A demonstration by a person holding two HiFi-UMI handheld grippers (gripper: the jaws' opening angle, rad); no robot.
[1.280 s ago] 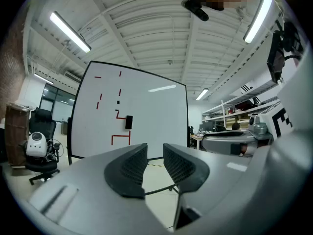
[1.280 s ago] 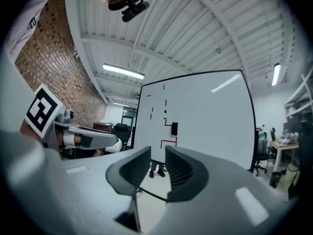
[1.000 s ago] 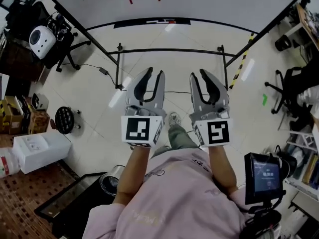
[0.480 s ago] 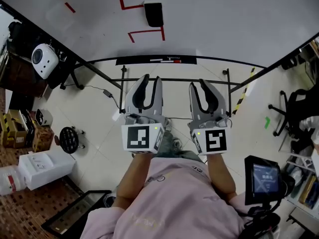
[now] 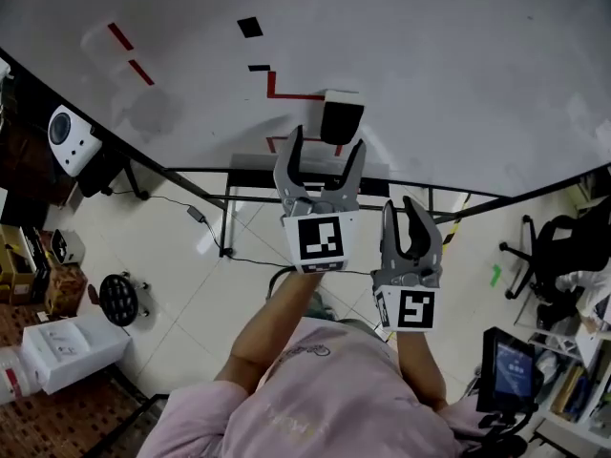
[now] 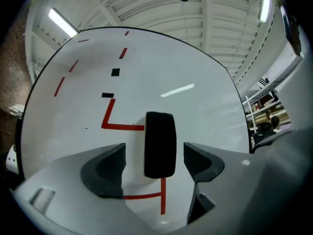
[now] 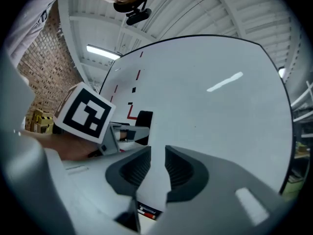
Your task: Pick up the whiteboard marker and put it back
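A large whiteboard point(image 5: 449, 74) stands in front of me, marked with red lines and small black squares. A black eraser block point(image 5: 341, 115) sticks to it. My left gripper point(image 5: 325, 141) points level at the board; its jaws have just been opening and now stand wide, one on each side of the eraser's point(image 6: 160, 145) lower end without touching it. My right gripper point(image 5: 401, 208) trails lower right, its jaws a narrow gap apart with nothing between them point(image 7: 157, 153). Small red and black things point(image 7: 146, 212) lie on the board's ledge; I cannot make out a marker.
The board's black stand legs point(image 5: 227, 208) reach down to the tiled floor. Office chairs point(image 5: 539, 246) stand at the right, a small screen point(image 5: 514, 370) at the lower right, and boxes point(image 5: 62, 351) and a stool point(image 5: 119, 299) at the left.
Both grippers have moved forward toward the whiteboard, the left one farther ahead. The left jaws went from nearly closed to wide apart around the eraser. The right jaws look the same.
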